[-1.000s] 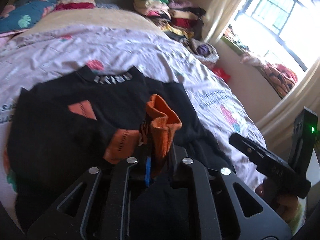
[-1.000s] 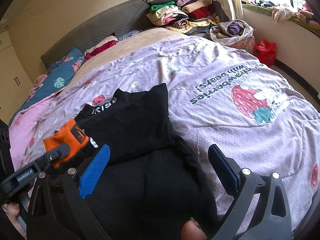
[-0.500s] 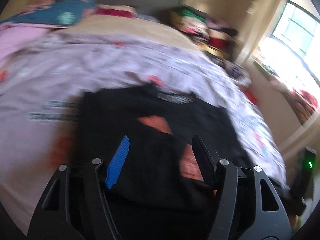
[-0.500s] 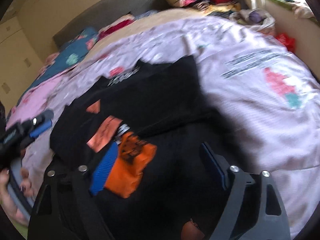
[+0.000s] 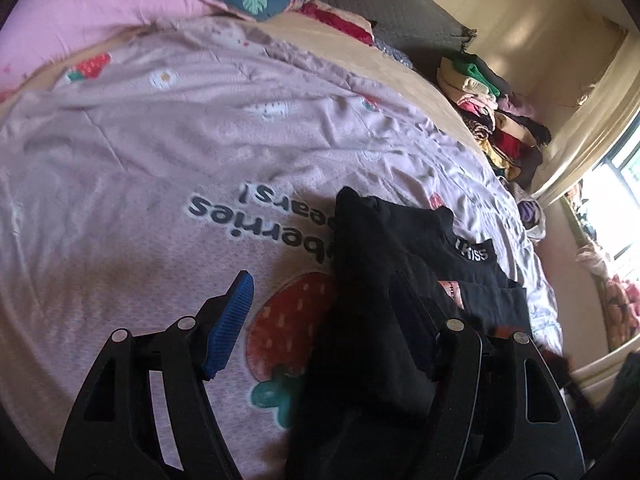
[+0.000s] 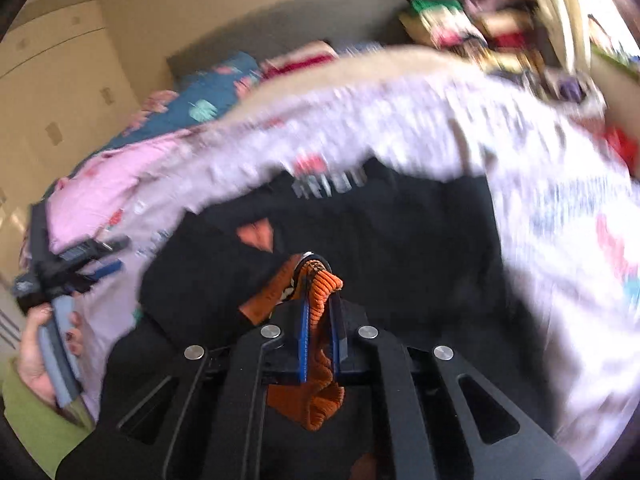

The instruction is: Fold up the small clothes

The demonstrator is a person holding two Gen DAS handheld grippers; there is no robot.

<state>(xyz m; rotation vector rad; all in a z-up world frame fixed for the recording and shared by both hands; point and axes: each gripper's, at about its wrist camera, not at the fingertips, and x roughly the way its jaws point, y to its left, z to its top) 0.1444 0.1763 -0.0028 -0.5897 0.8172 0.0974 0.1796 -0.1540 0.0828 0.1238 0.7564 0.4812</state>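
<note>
Since a second ago the orange cuff has swapped sides: the left hand-held gripper (image 5: 320, 320) let it go and swung off toward the 9 o'clock side of the bed, while the right hand-held gripper (image 6: 320, 312) closed on it.

Only the right wrist view shows that orange cuff (image 6: 320, 292); it's pinched between the pressed-together pads, with ribbed fabric bunching above and below them. That view is badly motion-blurred, but it also catches the person's left hand (image 6: 44, 352) at 9 o'clock, green sleeve (image 6: 36, 424) showing, gripping the other tool's handle.

The left wrist view is sharp and shows what the right can't: the strawberry print and lettering on the pink bedspread (image 5: 140, 152), plus a pile of folded clothes (image 5: 492, 120) at 2 o'clock. Its jaws are spread and opening, tilted down over the bed; the black sweater (image 5: 384, 272) edge lies between them, not pressed.
</note>
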